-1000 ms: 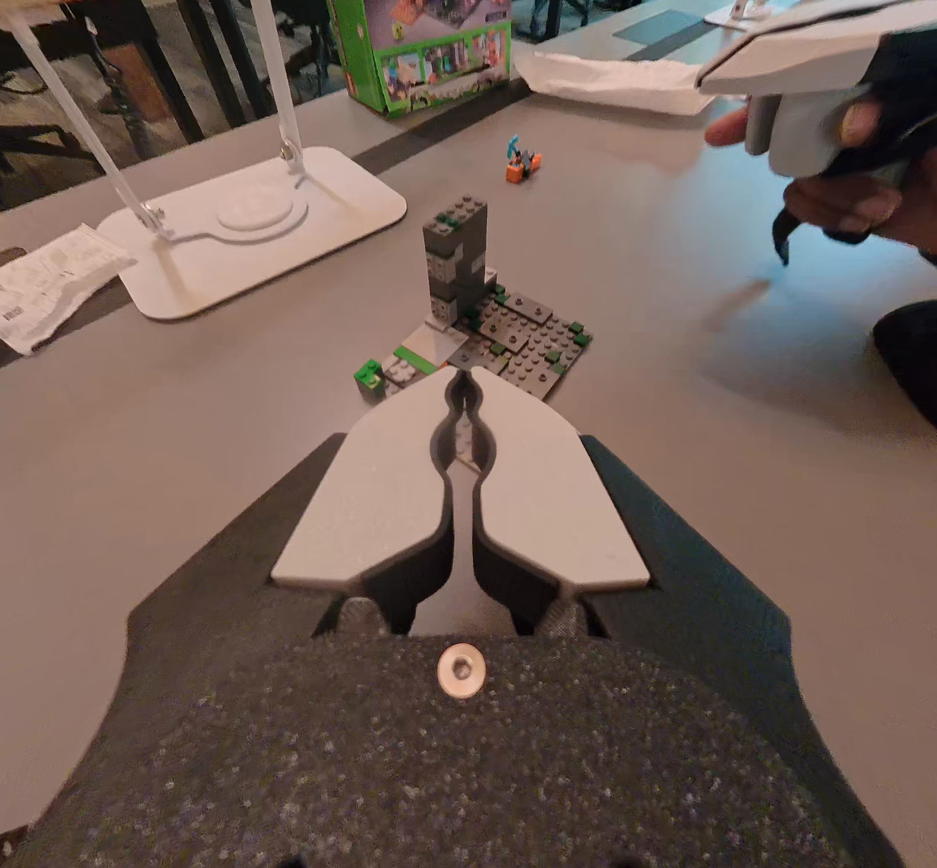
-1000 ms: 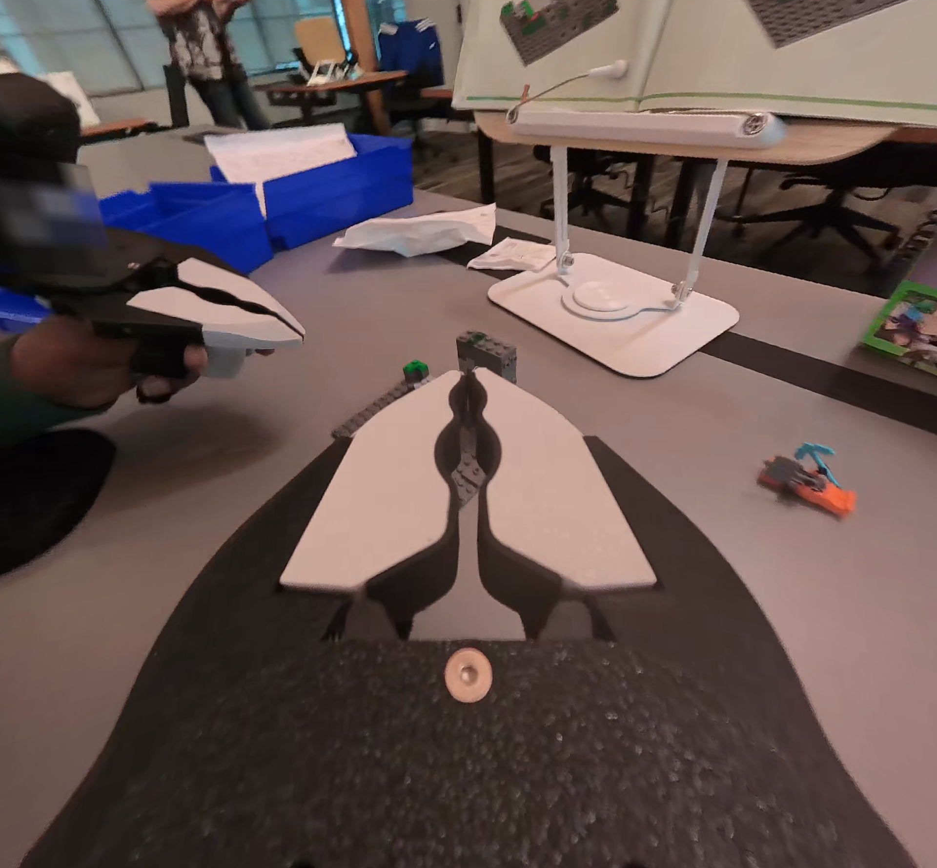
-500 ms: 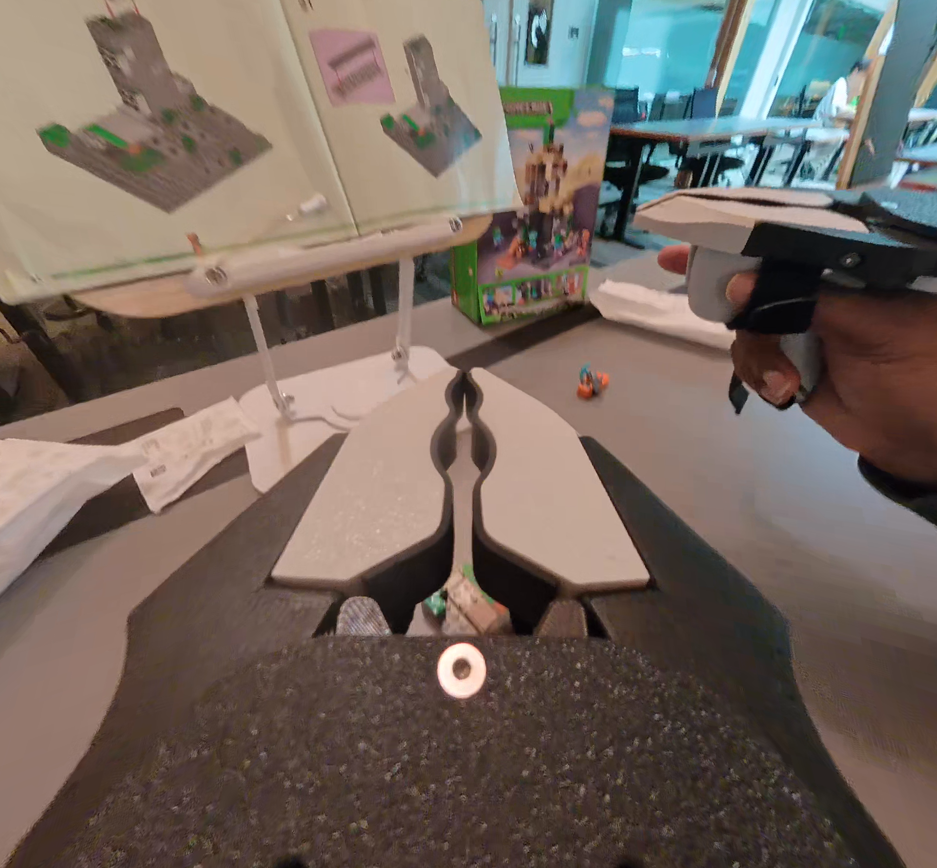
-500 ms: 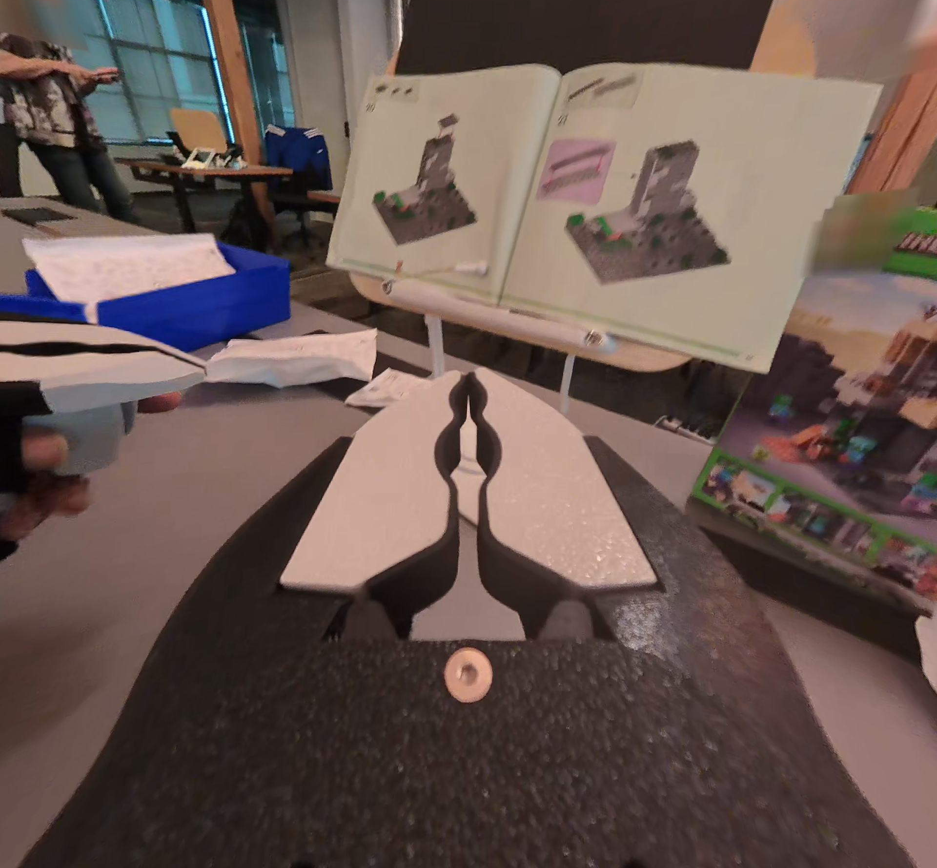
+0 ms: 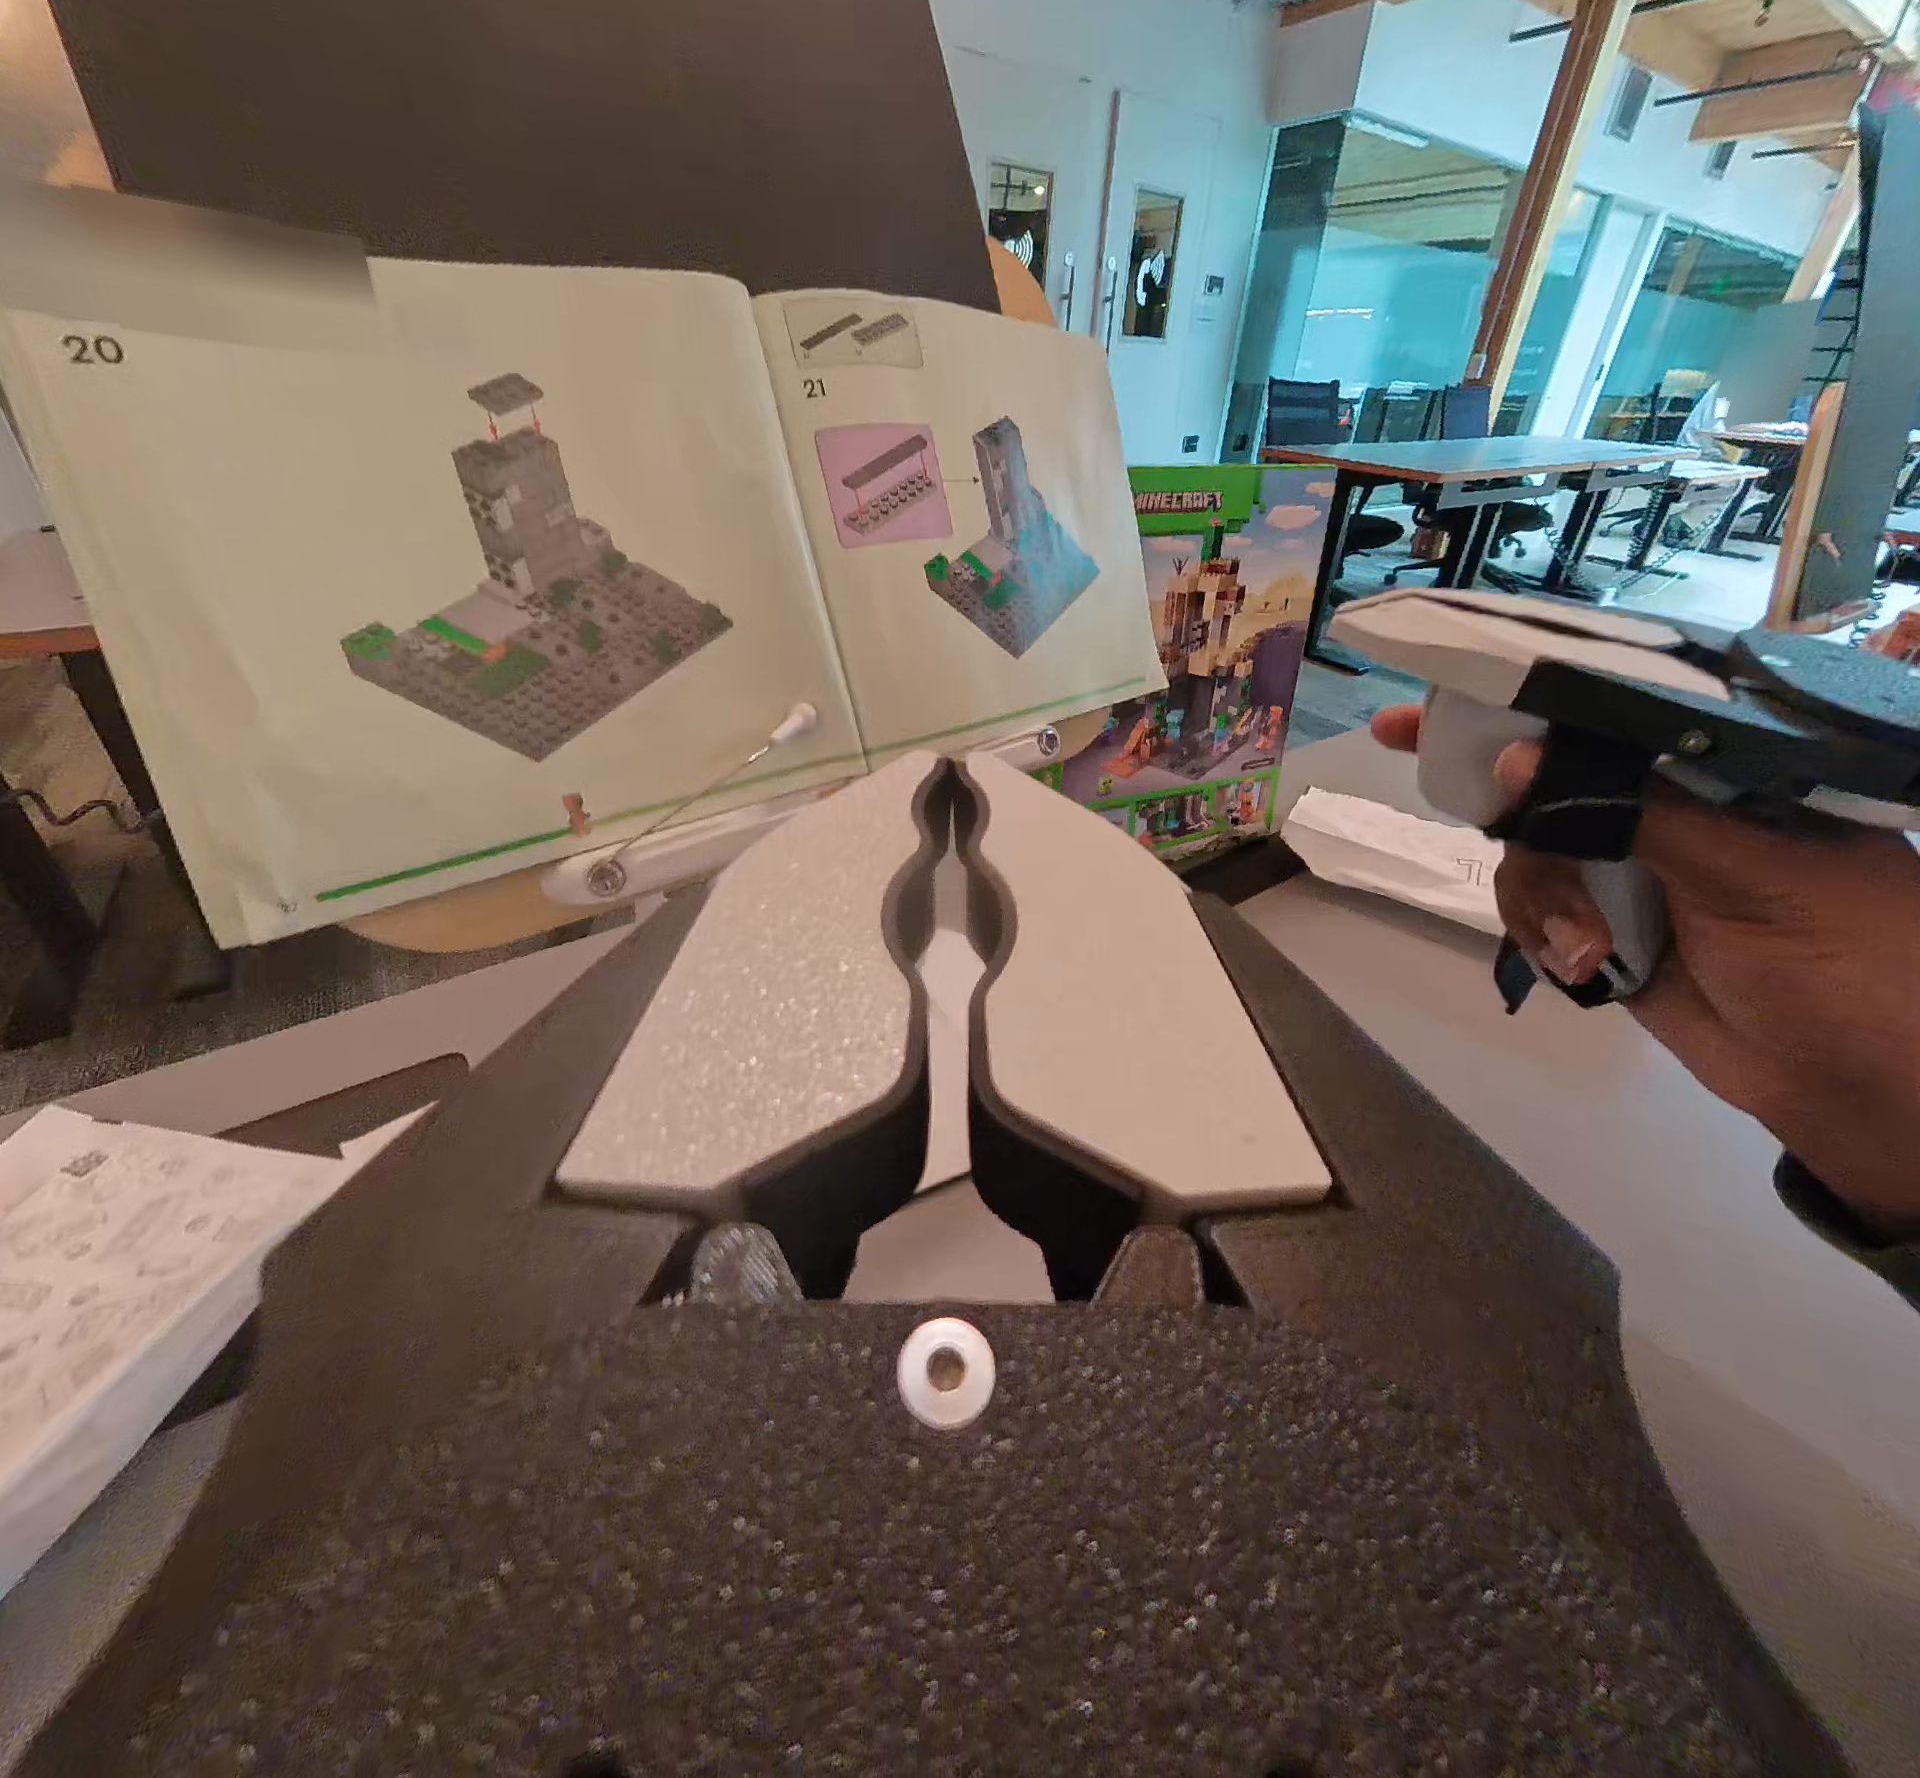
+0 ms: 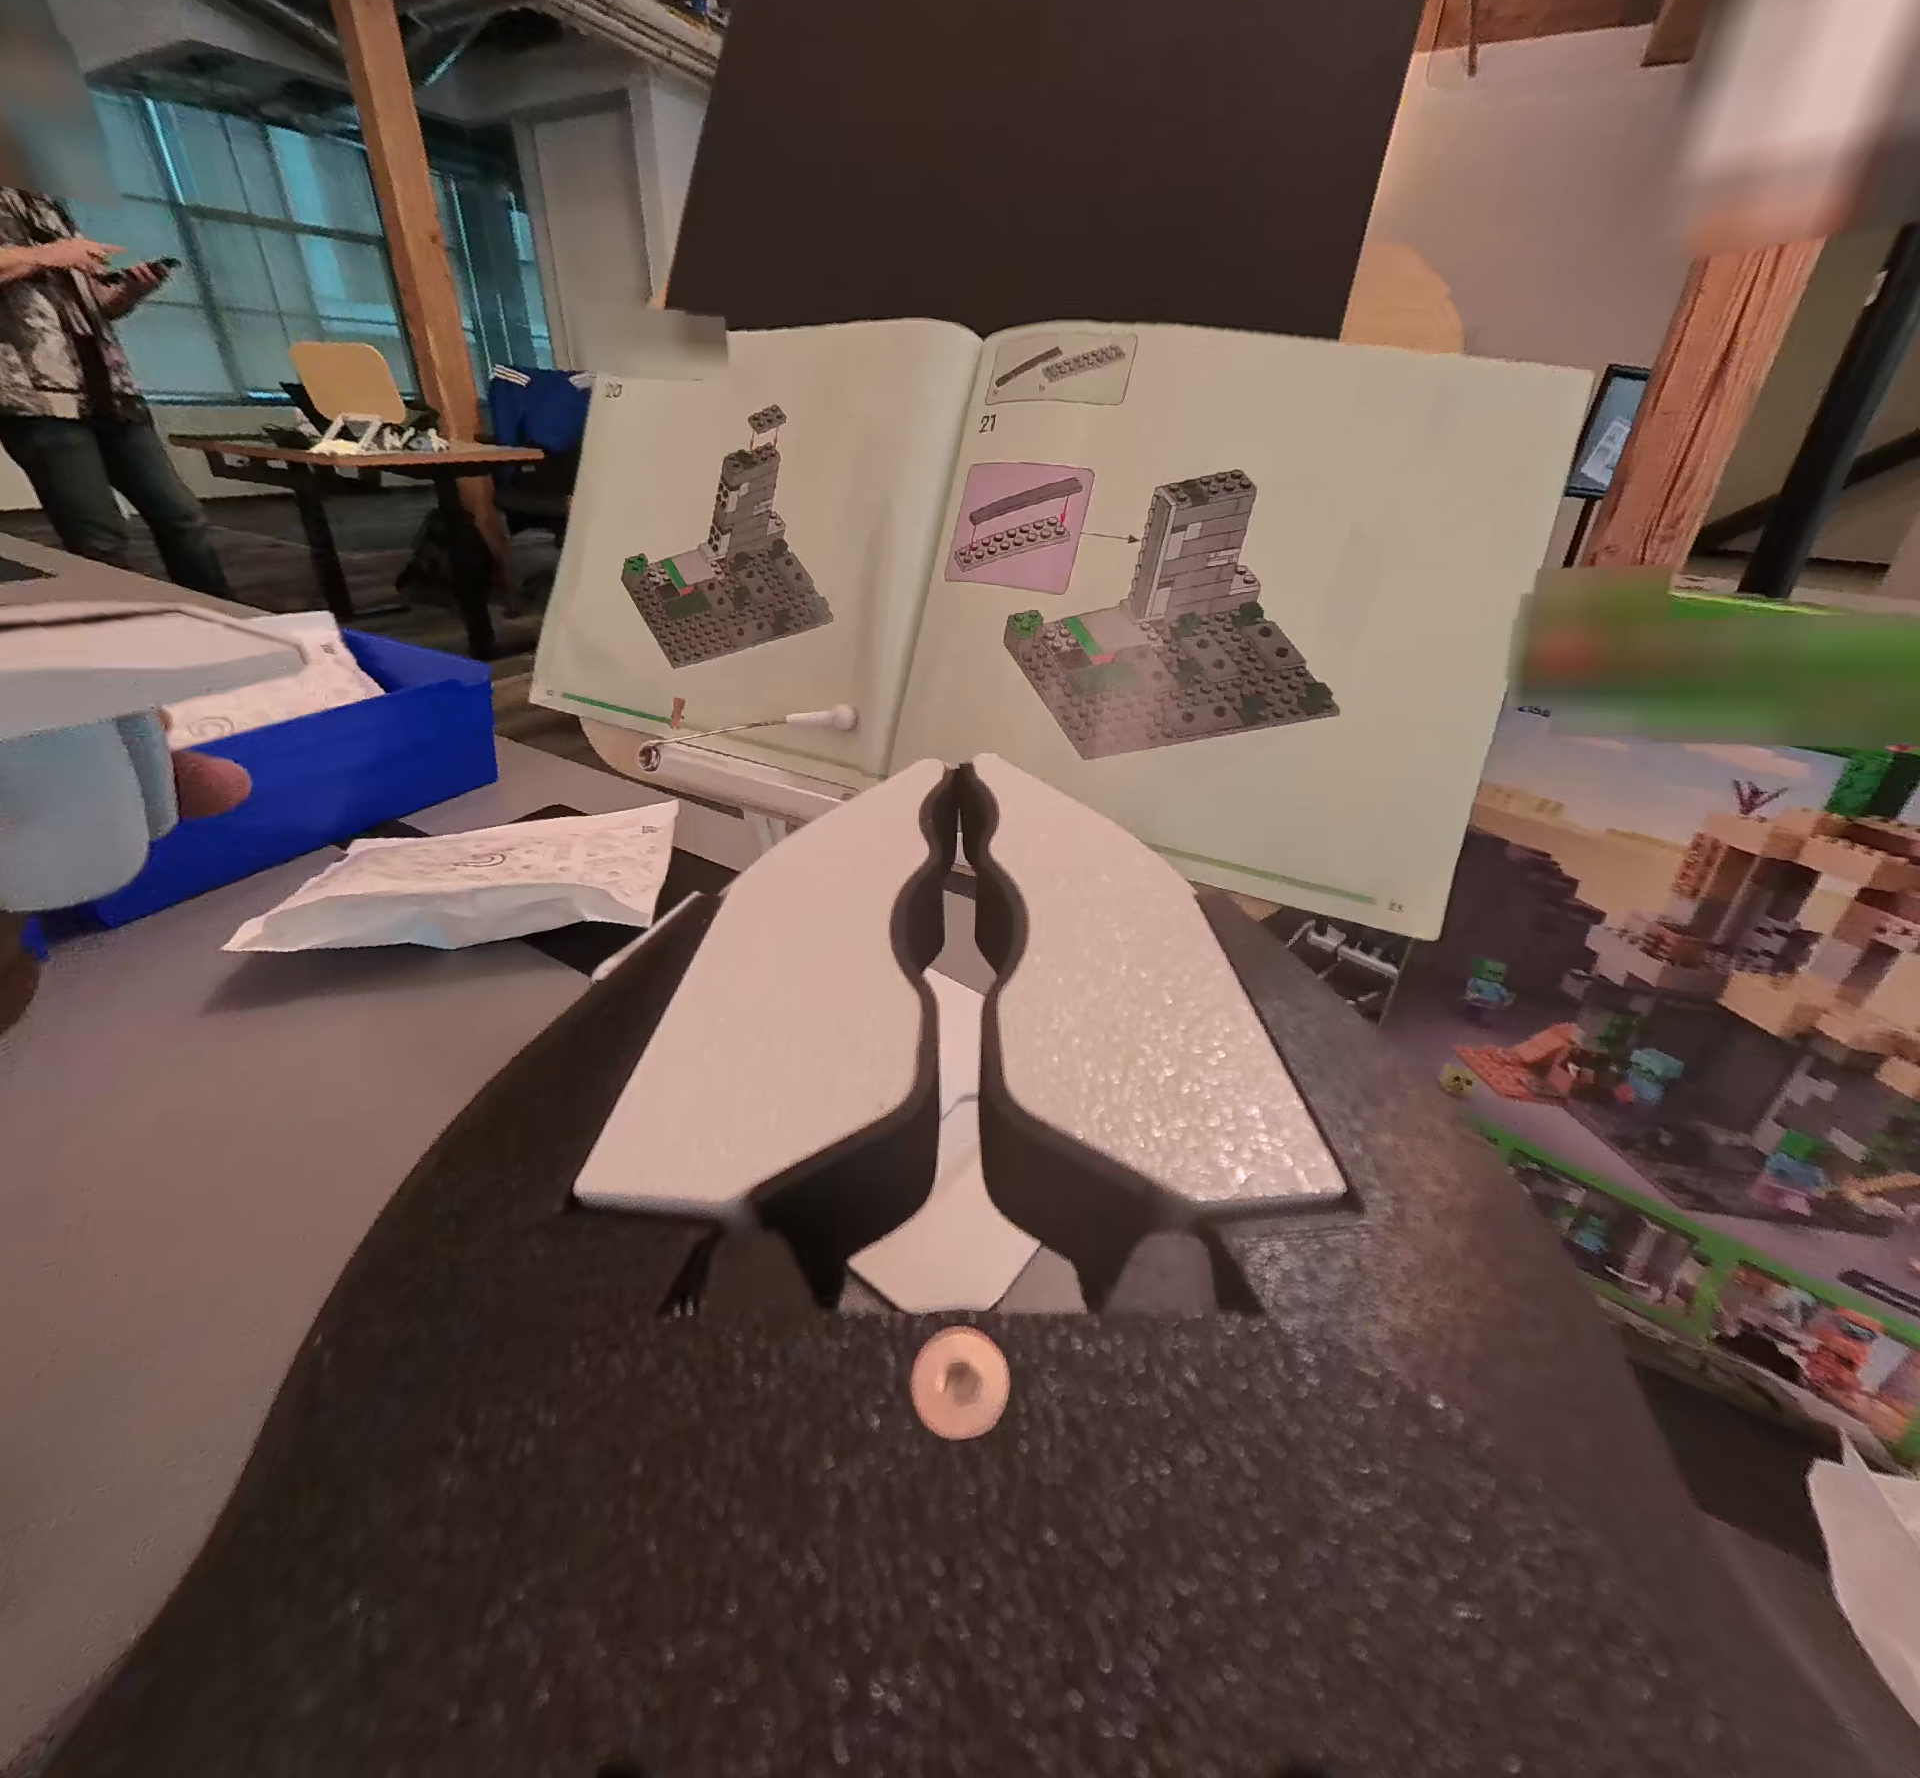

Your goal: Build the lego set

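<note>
The open instruction booklet (image 5: 582,565) stands on a white book stand straight ahead; it also shows in the right wrist view (image 6: 1039,606). My left gripper (image 5: 951,772) is shut and empty, raised and pointed at the booklet. My right gripper (image 6: 956,772) is shut and empty, pointed at the booklet too. The right gripper also shows at the right of the left wrist view (image 5: 1351,622), held by a hand (image 5: 1766,980). The lego build is out of view in both frames.
The green lego set box (image 5: 1216,668) stands right of the stand, large in the right wrist view (image 6: 1704,1053). White paper bags (image 6: 468,881) lie on the grey table (image 6: 208,1209). A blue bin (image 6: 343,762) sits at the left. A person (image 6: 62,398) stands far back. Across from one pair of fingers to the other is roughly 15 cm.
Both grippers tilted up from the lego build on the table to face the instruction booklet. The build and the small orange figure dropped out of view. Both stayed shut.
</note>
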Tool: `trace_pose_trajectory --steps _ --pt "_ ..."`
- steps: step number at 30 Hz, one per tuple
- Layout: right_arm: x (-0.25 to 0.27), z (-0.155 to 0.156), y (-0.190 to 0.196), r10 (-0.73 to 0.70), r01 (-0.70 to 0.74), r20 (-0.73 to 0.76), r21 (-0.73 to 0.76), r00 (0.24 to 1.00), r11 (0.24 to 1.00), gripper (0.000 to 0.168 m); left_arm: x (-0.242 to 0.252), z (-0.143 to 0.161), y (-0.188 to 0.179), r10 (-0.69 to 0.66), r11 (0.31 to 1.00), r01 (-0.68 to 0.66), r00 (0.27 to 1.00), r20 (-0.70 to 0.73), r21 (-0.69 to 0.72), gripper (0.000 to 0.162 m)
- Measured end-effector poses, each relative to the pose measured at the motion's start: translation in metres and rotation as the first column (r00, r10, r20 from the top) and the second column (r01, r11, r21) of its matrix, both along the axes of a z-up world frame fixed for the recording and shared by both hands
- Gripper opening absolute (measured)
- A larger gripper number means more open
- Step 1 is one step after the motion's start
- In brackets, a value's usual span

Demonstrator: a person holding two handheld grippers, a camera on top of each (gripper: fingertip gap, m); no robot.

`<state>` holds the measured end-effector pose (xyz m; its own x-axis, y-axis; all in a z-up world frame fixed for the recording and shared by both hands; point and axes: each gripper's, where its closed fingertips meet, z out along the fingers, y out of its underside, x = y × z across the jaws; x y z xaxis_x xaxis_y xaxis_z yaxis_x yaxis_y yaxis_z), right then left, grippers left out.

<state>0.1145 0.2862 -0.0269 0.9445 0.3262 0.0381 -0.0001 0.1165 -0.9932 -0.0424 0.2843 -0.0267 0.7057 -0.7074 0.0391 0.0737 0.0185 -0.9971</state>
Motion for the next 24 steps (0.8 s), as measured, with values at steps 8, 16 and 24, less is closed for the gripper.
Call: trace_pose_trajectory --steps 8,16,24 --pt "-0.01 -0.027 0.013 -0.021 0.024 0.051 -0.045 0.998 0.999 0.0 0.004 -0.035 0.021 0.095 0.994 -0.1 0.991 -0.099 -0.046 0.0" --pt "-0.02 -0.026 0.021 -0.092 0.099 0.169 -0.033 0.981 0.995 0.0 -0.005 -0.039 0.028 0.148 0.986 -0.155 0.983 -0.112 -0.057 0.0" --pt "-0.033 0.024 0.074 -0.093 0.099 0.162 -0.027 0.982 0.995 0.0 -0.012 -0.02 0.016 0.16 0.986 -0.163 0.983 -0.088 -0.024 0.0"
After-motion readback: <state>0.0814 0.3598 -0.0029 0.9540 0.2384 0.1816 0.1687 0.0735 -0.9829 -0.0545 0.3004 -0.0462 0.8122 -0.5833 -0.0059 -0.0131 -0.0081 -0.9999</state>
